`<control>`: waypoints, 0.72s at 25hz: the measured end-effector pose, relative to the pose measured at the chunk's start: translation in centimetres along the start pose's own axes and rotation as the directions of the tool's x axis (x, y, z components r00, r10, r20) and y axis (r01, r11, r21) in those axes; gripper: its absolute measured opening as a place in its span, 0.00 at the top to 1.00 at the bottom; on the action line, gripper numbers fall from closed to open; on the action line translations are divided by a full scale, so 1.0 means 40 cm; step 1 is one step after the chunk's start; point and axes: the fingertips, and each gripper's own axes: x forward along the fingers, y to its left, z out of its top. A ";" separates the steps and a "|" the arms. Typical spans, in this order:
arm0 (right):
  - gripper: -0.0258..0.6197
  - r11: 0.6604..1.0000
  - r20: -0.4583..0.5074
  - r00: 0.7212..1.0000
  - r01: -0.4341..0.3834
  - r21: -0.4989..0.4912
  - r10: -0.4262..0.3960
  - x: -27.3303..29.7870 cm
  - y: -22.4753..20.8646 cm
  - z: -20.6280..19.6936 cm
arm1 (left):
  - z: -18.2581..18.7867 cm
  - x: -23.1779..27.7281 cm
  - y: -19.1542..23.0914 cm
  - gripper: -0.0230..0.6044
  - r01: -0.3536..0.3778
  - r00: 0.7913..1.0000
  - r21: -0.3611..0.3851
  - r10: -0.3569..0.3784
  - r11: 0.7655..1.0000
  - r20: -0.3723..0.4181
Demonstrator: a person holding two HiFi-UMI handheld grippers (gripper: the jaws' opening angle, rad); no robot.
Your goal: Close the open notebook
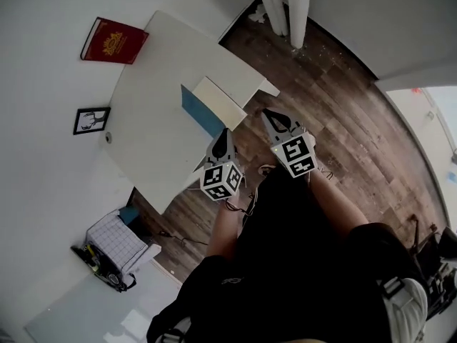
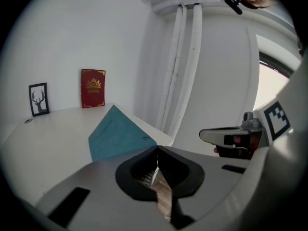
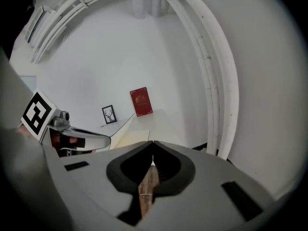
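Notebook (image 1: pixel 214 104) lies open on the white table (image 1: pixel 157 120), blue cover up. Left gripper (image 1: pixel 225 134) and right gripper (image 1: pixel 270 116) hover near it, jaws pressed together, holding nothing.

The table (image 1: pixel 143 134) is white. The notebook (image 2: pixel 118 134) has a teal cover and cream pages. A red book (image 2: pixel 93 88) bears a gold emblem and gold corners. The picture (image 2: pixel 38 99) has a black frame and a black stag on white. The floor (image 1: pixel 335 113) is dark brown wood planks. The left gripper (image 2: pixel 157 150) and right gripper (image 3: pixel 152 143) are grey and black, each carrying black-and-white square markers. The pipes (image 2: pixel 185 66) are white.
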 end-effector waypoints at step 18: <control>0.92 0.985 -0.015 0.989 0.150 0.081 -0.149 -0.077 -0.124 -0.069 | -0.117 0.168 -0.044 0.96 0.050 0.977 0.114 -0.025 0.992 -0.214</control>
